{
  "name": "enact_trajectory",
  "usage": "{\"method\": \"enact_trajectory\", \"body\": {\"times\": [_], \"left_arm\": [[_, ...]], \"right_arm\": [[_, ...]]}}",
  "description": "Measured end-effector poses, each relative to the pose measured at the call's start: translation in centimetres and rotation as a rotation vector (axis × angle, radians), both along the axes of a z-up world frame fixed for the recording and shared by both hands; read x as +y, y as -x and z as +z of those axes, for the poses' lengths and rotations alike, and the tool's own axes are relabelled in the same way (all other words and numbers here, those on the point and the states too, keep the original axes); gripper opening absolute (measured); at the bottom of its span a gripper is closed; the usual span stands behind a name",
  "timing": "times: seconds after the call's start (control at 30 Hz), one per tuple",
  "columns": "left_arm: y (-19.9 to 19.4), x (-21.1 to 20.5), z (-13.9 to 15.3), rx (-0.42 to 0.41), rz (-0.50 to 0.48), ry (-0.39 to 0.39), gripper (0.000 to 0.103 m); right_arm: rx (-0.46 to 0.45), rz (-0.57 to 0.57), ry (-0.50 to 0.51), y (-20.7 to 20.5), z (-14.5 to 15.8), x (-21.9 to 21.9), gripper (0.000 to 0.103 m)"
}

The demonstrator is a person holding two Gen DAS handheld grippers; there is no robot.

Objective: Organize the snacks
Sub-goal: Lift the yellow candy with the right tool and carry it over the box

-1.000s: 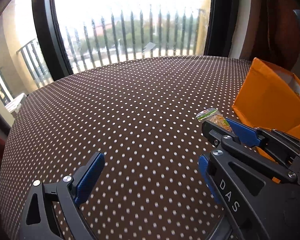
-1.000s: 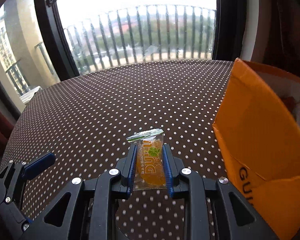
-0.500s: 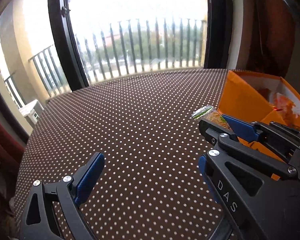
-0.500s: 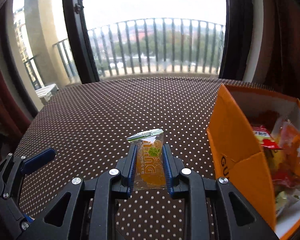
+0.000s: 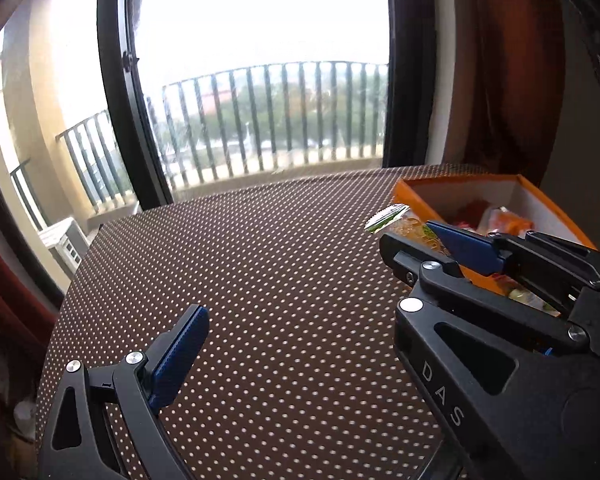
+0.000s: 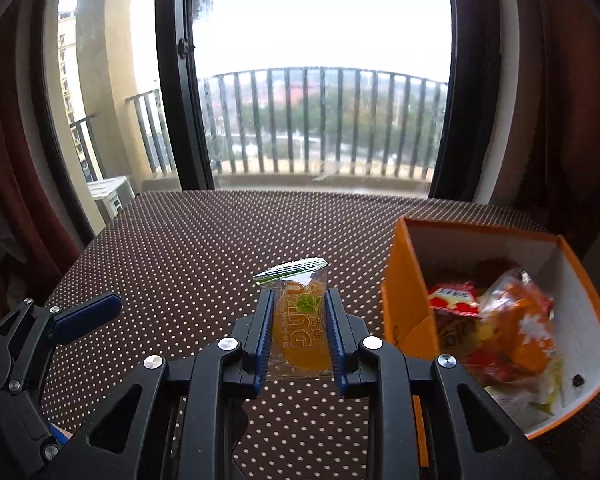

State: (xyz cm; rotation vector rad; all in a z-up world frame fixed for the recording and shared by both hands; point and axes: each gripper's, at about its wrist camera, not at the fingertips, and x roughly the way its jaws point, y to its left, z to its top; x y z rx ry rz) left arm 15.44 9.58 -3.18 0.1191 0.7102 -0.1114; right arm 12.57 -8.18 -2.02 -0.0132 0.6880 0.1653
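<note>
My right gripper is shut on a clear packet of orange jelly, holding it upright above the dotted table. The packet's green and silver sealed top sticks out past the pads. Just to the right stands an open orange box with several snack packets inside. In the left wrist view my left gripper is open with nothing in it, and the right gripper holds the packet beside the box. One blue finger of the left gripper shows at the lower left.
A brown cloth with white dots covers the round table. Behind it are a dark-framed window with a balcony railing outside, and dark red curtains on the right. An air-conditioner unit sits outside at the left.
Both grippers have risen and tipped up, so more window shows. The box's inside and its snacks have come into view. The packet stays clamped in the right gripper.
</note>
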Motion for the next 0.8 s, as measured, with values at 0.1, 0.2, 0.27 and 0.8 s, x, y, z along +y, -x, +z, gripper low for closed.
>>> {"method": "enact_trajectory", "body": {"times": [0.1,0.2,0.27,0.8], "left_arm": [[0.7,-0.7,0.9,-0.021,-0.009,-0.001,0.096],[1.6,-1.9,1.7,-0.043,-0.015,-0.001,0.096],[1.5,-2.7,2.4,-0.056,-0.019,-0.003,0.096],[1.5,-9.7,4.2,-0.104,-0.096,0.017,0.098]], "right_arm": [[-0.024,0.004,-0.001,0.9,0.9,-0.8,0.028],[-0.045,0.005,-0.005,1.3,2.0,-2.0,0.028],[-0.062,0.0,-0.005,1.8,2.6,-2.7,0.028],[-0.133,-0.057,0.005,3.3,4.5,-9.6,0.028]]}}
